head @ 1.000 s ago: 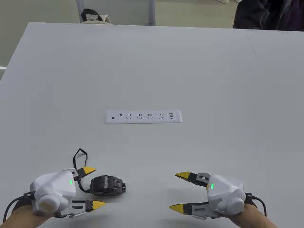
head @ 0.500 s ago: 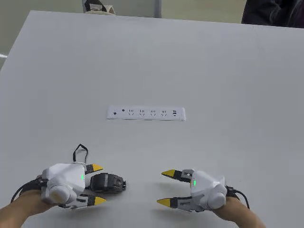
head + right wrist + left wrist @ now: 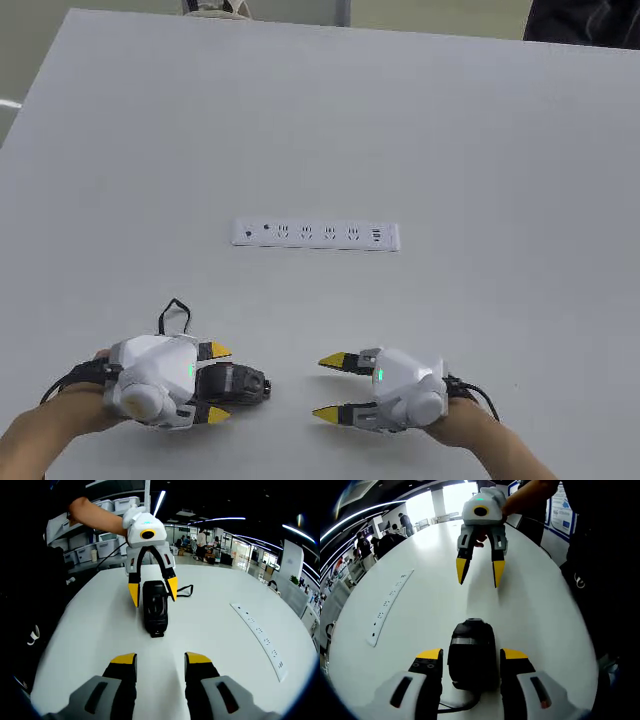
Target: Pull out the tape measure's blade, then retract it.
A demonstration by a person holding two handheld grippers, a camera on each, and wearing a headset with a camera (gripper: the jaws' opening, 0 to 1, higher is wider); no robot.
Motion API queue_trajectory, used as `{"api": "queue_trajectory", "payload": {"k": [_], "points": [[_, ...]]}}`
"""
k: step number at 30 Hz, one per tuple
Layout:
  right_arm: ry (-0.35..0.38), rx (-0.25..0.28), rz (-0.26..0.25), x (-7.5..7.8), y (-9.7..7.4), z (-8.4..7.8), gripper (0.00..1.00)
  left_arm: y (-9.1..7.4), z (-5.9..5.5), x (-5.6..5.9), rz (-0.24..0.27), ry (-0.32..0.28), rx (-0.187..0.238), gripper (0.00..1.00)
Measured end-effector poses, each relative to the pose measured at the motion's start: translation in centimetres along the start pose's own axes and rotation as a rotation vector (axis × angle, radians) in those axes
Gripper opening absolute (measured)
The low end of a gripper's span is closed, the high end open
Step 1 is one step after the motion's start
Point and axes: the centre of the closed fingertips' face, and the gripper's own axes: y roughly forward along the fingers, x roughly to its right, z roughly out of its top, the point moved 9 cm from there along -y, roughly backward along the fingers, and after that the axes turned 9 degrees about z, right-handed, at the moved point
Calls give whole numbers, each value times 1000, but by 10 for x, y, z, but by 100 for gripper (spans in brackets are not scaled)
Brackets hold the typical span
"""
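Since a second ago, the left gripper (image 3: pixel 215 383) has slid forward so its jaws now sit either side of the tape measure, and the right gripper (image 3: pixel 330 387) has come in closer from the right.

Head view: a black, rounded tape measure (image 3: pixel 232 383) with a ribbed case lies on its side near the front edge of a wide, pale grey table (image 3: pixel 450 150). The left gripper's yellow-tipped jaws are spread and flank the case. A thin black wrist strap (image 3: pixel 172 315) loops out behind it. The right gripper lies near the case, pointing at it, jaws apart and holding nothing. A long white power strip (image 3: pixel 316 235) lies well beyond both.

Left gripper view: the tape measure (image 3: pixel 471 652) sits between the two jaws, its dark glossy case close against them; whether they touch it is unclear. The right gripper (image 3: pixel 479 573) faces it from across the table, jaws parted.

Right gripper view: the right gripper's own jaws (image 3: pixel 161 660) stand open above bare tabletop. Ahead, the left gripper (image 3: pixel 153 592) straddles the tape measure (image 3: pixel 156 607), with slim gaps visible beside the case. The case's narrow front end points toward this camera, and the wrist strap (image 3: pixel 185 591) trails to one side.
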Motion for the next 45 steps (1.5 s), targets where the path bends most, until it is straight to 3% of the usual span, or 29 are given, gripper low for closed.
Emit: {"api": "queue_trajectory", "payload": {"k": [6, 22, 34, 45], "points": [[-16, -3, 34, 3, 15, 4, 35, 6, 4, 1, -30, 42, -4, 35], [-70, -37, 116, 10, 58, 14, 27, 4, 6, 1, -24, 24, -11, 33], [-44, -63, 114, 14, 74, 14, 17, 4, -2, 0, -21, 6, -6, 32], [-12, -69, 120, 14, 73, 12, 14, 4, -3, -1, -8, -19, -3, 32]]}}
